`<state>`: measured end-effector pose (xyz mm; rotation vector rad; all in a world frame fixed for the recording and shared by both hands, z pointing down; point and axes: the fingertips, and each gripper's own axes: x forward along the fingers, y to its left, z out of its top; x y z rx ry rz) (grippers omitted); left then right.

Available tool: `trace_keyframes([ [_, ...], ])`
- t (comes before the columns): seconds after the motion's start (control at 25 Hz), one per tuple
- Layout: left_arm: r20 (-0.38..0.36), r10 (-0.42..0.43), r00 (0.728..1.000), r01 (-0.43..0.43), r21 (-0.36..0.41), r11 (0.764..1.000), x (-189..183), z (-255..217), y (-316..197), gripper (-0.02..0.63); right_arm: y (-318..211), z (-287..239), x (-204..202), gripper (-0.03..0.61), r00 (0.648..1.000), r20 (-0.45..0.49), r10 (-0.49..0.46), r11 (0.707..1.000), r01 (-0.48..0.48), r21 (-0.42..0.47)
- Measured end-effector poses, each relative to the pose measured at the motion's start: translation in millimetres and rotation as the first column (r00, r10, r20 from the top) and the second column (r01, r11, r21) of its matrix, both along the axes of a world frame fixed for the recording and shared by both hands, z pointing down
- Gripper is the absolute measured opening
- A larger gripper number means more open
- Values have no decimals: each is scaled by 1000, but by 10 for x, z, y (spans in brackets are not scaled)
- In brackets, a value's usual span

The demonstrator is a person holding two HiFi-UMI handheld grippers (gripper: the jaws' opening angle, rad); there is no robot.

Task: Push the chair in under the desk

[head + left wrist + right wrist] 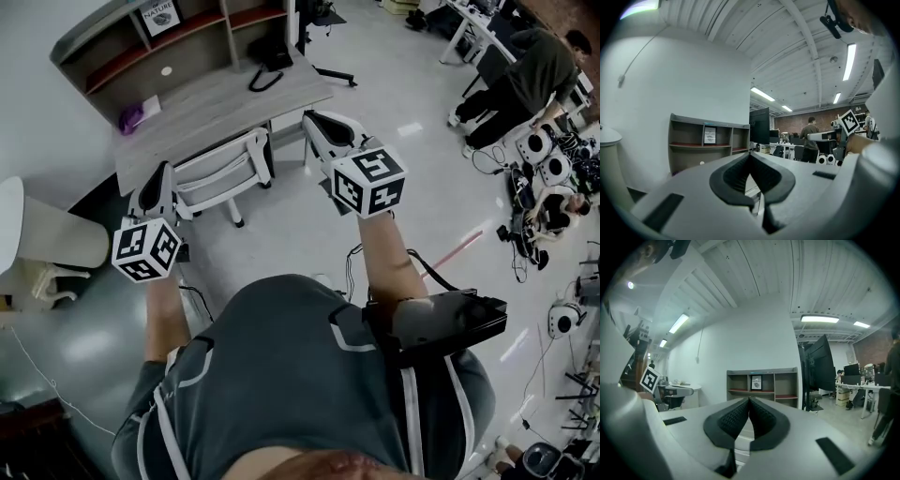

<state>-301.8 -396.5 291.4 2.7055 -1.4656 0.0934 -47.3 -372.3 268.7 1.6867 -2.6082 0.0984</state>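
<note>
Hazard: the left tool [159,178] and right tool [317,122] are both clenched, grasping nothing. A push from closed tips on one side only would likely swivel the chair [220,176] or jam an armrest against the edge of the surface [216,98].

Chair: white frame, grey mesh back. It sits left of centre in the upper head view, seat partly under the surface, backrest protruding toward the person.

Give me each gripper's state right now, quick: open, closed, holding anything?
Grey two-jaw left gripper: closed, pads together, nothing between them.
Grey two-jaw right gripper: closed, pads together, nothing between them.
</note>
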Motion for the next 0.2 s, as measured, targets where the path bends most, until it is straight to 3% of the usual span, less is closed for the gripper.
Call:
trace_keyframes([
  [0.2,5,-15,1000,15,3,1000,74,-19,4,9,14,-16,134,28,1000,-3,7,1000,-7,2],
])
